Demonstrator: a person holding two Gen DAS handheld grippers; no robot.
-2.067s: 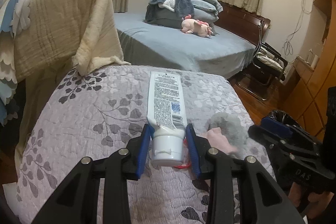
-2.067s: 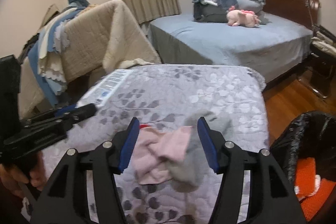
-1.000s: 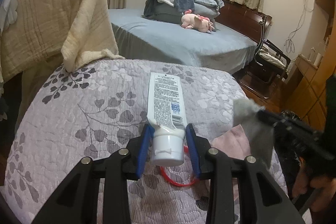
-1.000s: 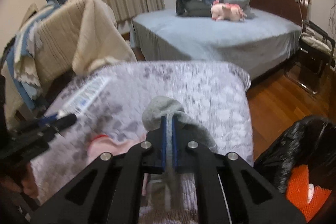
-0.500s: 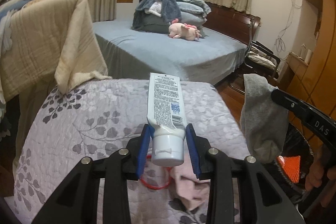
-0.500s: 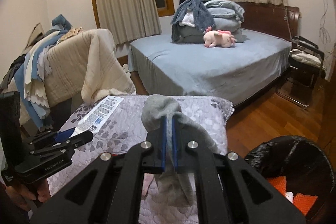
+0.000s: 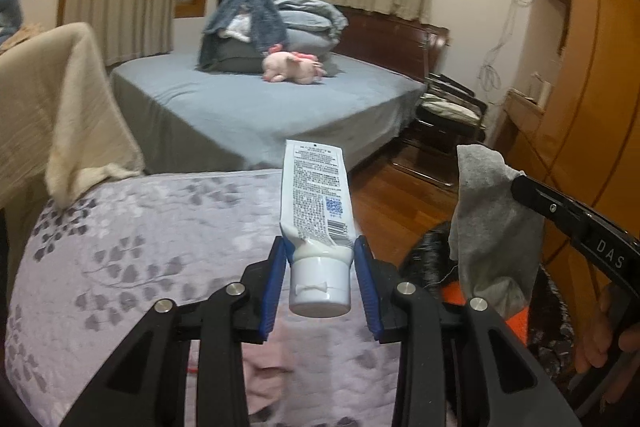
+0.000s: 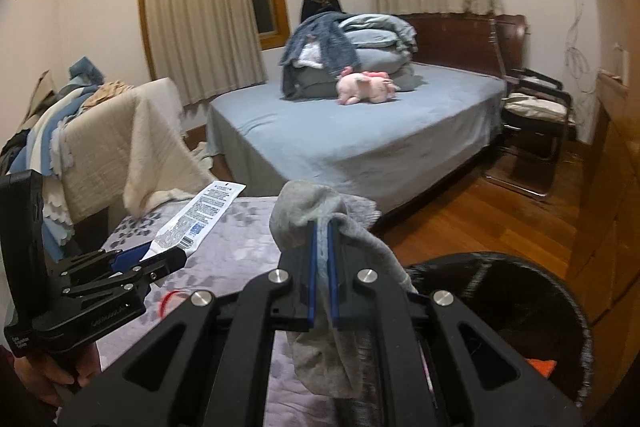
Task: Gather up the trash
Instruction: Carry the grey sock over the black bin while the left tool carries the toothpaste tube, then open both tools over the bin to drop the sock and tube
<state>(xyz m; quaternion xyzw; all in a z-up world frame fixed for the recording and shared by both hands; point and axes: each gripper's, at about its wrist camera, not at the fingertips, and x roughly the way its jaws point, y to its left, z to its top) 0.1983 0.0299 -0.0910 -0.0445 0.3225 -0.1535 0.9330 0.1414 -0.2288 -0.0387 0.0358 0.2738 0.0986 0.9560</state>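
Between the left gripper's [image 7: 320, 281] jaws a white tube [image 7: 316, 211] is clamped just above its cap, pointing forward over the quilted bed [image 7: 132, 223]. The right gripper's [image 8: 322, 277] jaws are pinched together on a grey sock [image 8: 320, 211], which hangs beside the black trash bag [image 8: 520, 295].

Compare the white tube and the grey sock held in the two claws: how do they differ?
The white tube is stiff, flat and printed; the grey sock is limp, plain cloth. The tube juts forward from the left claw; the sock droops from the right claw. Both are gripped and off the quilt.
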